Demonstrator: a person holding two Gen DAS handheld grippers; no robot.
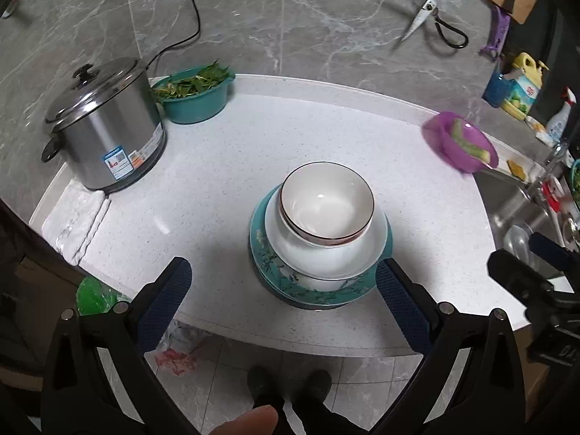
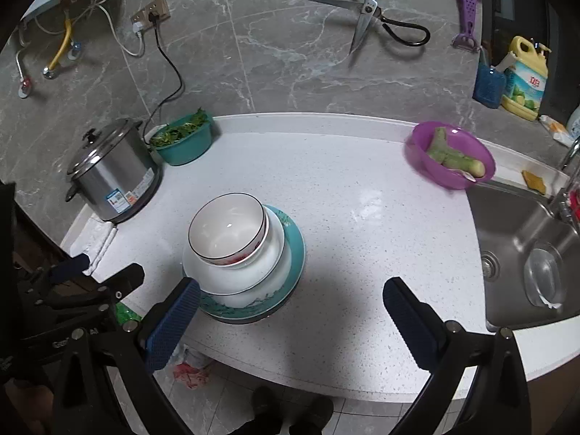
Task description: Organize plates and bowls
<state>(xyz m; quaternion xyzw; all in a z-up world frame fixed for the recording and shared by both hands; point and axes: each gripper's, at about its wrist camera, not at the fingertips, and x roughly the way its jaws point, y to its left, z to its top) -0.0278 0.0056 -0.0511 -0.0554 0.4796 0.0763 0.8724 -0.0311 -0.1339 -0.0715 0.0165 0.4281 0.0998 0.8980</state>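
Both grippers, left (image 1: 282, 282) and right (image 2: 290, 301), hang empty, jaws apart, before the stack (image 1: 320, 243) near the counter (image 1: 326, 137) edge. Stacking looks done; next, probably withdraw.

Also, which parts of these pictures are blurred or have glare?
Left wrist view: the purple bowl is smeared by motion, and glare sits inside the top bowl. Right wrist view: mostly sharp, with a dark shadow across the counter near the jaws.
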